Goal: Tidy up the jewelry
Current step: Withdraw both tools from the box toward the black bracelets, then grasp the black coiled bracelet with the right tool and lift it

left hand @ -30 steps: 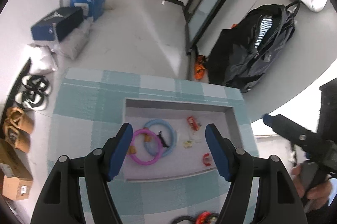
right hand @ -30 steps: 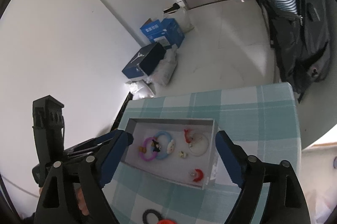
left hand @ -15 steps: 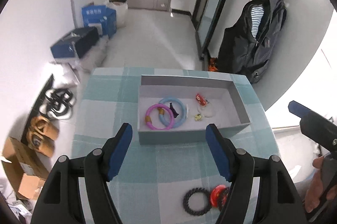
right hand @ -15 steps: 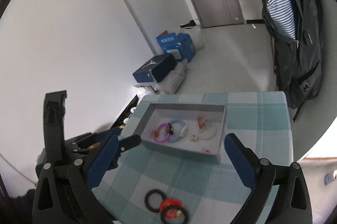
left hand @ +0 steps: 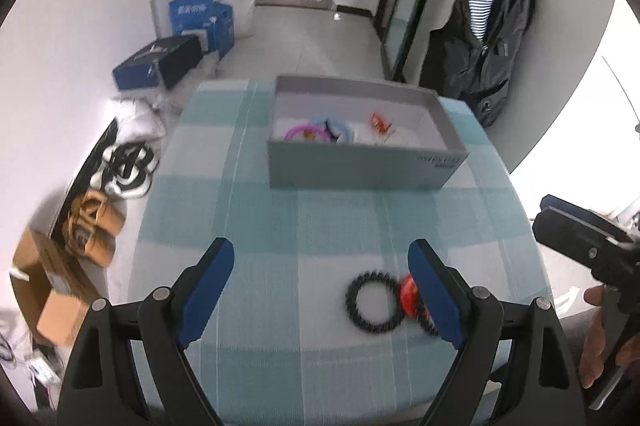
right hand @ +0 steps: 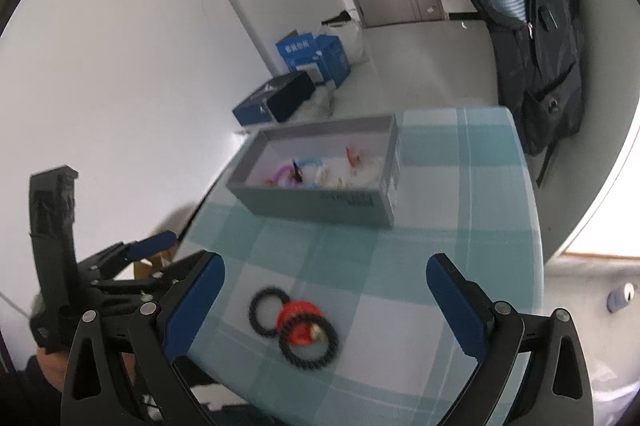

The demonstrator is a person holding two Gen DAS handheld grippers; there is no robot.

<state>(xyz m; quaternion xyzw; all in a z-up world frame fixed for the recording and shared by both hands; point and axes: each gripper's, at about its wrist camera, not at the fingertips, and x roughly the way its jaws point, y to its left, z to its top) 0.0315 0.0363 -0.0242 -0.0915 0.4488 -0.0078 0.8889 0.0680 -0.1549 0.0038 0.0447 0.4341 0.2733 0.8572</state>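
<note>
Lying on a counter (left hand: pixel 260 218) covered in a teal and white checked cloth, three bracelets sit together near its front edge: a black beaded ring (left hand: pixel 374 302), a red bracelet (right hand: pixel 301 318) touching it, and a second black ring (right hand: pixel 310 345) overlapping the red one; farther back on the same counter stands an open grey box (left hand: pixel 360 167), and inside it lie a pink ring (left hand: pixel 300 133), a light blue ring (left hand: pixel 340 127) and a few small red and white pieces too blurred to name; the left hand-held gripper (left hand: pixel 320 290) hangs above the near part of the counter with its blue-padded jaws spread wide and nothing between them, having just been opening further; the first black ring shows between its fingers but lies on the cloth below, untouched; the right hand-held gripper (right hand: pixel 322 300) is likewise released, jaws at full spread and empty, framing the three bracelets from above; a person's hand (left hand: pixel 596 342) grips the right tool's handle at the picture's edge; beyond the counter are blue boxes (left hand: pixel 200 19) on a pale floor, shoes (left hand: pixel 124 167) by the wall, and a dark backpack (left hand: pixel 488 37) hanging at the right.
</note>
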